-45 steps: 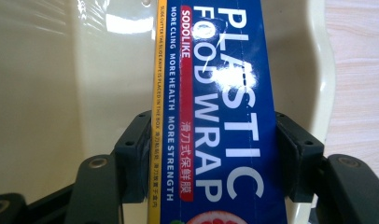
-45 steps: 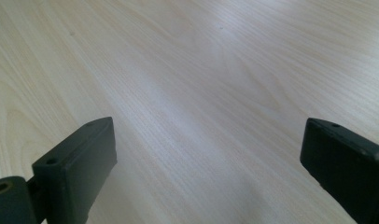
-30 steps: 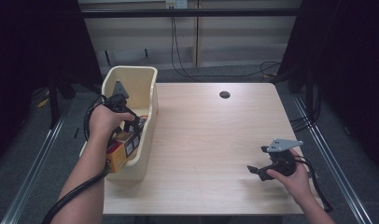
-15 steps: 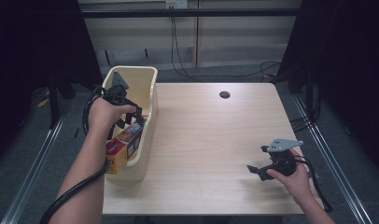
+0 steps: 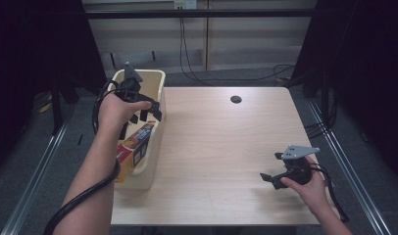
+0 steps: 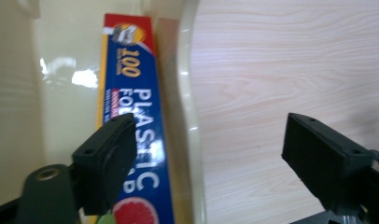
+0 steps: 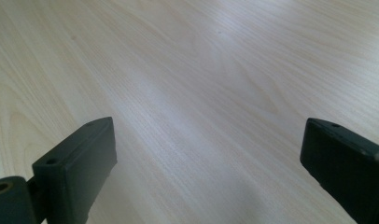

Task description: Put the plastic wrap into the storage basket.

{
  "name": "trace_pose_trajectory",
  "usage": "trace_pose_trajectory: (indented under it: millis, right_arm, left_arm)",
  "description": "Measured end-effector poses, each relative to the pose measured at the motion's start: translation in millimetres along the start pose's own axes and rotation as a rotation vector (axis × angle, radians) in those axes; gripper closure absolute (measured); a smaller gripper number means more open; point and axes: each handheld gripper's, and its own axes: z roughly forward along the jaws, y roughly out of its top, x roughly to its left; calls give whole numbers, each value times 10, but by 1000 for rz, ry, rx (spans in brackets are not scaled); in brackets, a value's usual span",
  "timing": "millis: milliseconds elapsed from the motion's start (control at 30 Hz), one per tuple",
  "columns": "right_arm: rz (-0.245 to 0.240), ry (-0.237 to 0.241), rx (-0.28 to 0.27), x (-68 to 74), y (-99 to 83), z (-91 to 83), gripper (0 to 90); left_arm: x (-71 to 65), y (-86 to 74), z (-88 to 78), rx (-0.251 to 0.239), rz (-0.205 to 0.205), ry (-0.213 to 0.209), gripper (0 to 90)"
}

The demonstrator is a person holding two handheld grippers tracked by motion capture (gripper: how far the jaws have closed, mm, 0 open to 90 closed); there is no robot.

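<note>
Left tool: the person's left hand is holding it above the cream plastic bin at the desk's left edge, jaws spread wide and grasping nothing. In the left gripper view one jaw is hanging over the box inside the bin and the other over the bare desk, so the tool is straddling the bin's curved wall. Its black cable is looping down along the left forearm. Box: long carton, blue face with a red end and yellow edge, white lettering reading "100" and "PLASTIC", a pink fruit picture near the bottom; it is lying inside the bin along the wall nearest the desk top. In the high view the box is showing orange and red over the bin's near half. Right tool: the right hand is holding it low over the near right part of the desk, well apart from the bin, with the grey three-cornered plate on top. In the right gripper view its jaws are standing wide apart with bare pale wood between them; the tool is released and empty. Desk: light wood grain, with a small dark round hole near the far edge. Surroundings: grey floor, dark curtains at both sides, cables hanging against the far wall.
</note>
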Motion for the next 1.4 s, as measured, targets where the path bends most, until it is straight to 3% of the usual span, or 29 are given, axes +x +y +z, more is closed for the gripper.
trace_pose_trajectory:
  millis: [200, 467, 667, 900, 967, 1400]
  right_arm:
    - [1, 2, -1, 0, 0, -3, 36]
    - [-1, 8, 5, 7, 0, 4, 36]
    - [-2, 4, 6, 10, 1, 1, 36]
    - [-3, 5, 8, 17, 3, 11, 36]
    - [-3, 5, 10, 19, 3, 13, 36]
    - [-3, 10, 7, 17, 2, 14, 36]
  left_arm:
    - [-112, 21, -20, -20, 36, -34, 154]
    - [-262, 40, -15, -41, 85, -35, 125]
    - [-353, 41, 47, -44, 115, -61, 102]
    - [-462, 15, 172, -50, 151, -100, 67]
    - [-490, 2, 236, -32, 145, -121, 61]
    - [-661, -63, 575, -18, 189, -165, 54]
